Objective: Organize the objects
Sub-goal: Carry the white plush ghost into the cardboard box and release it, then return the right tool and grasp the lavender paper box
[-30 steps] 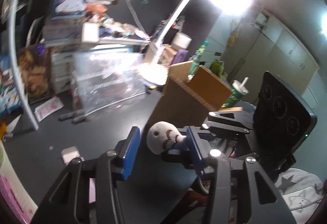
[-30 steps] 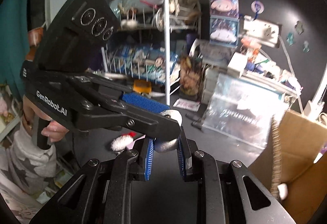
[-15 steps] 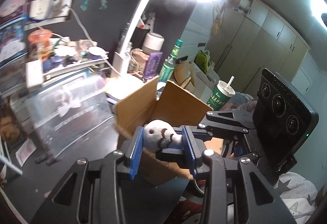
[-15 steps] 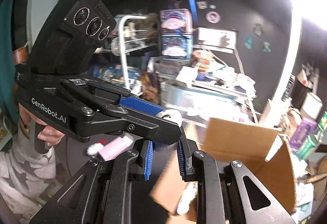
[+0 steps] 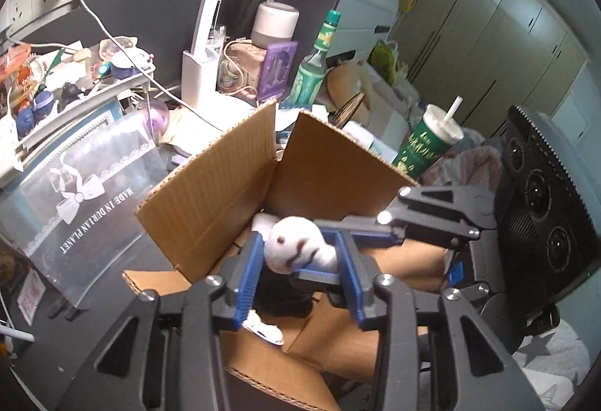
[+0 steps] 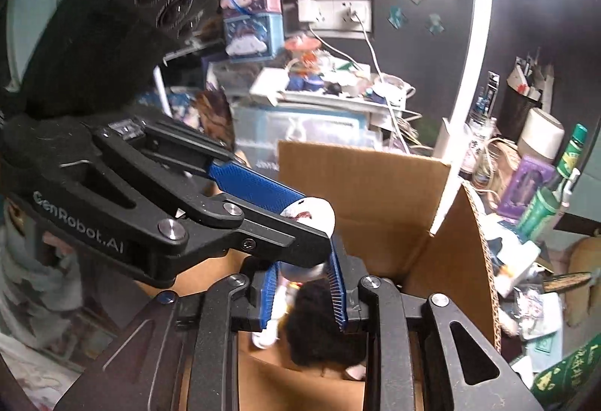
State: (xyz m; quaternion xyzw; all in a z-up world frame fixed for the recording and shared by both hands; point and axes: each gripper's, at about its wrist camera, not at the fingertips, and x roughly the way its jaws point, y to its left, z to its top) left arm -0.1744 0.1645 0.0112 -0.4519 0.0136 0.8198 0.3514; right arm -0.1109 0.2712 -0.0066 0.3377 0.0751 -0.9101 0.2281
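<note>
A small white plush toy (image 5: 295, 249) with a stitched face hangs over an open cardboard box (image 5: 210, 185). My left gripper (image 5: 300, 279) has the toy's head between its blue pads; the jaws are opening and a slit shows beside the head. My right gripper (image 6: 303, 292) reaches in from the right in the left wrist view. Its jaws are opening too, but its pads still touch the toy's body (image 6: 304, 270). In the right wrist view the left gripper's fingers (image 6: 259, 223) cross from the left with the head (image 6: 317, 212) at their tip, above the box (image 6: 360, 185).
Inside the box lie a dark furry thing (image 5: 281, 298) and a small white item (image 5: 265, 330). Behind it stand a clear plastic case (image 5: 82, 193), a white lamp base (image 5: 199, 77), a green bottle (image 5: 311, 73) and a green cup with a straw (image 5: 424, 144). A cluttered shelf (image 6: 330, 92) lines the dark wall.
Both grippers have carried the toy from above the dark tabletop to above the open box. The gaps between both pairs of pads have widened.
</note>
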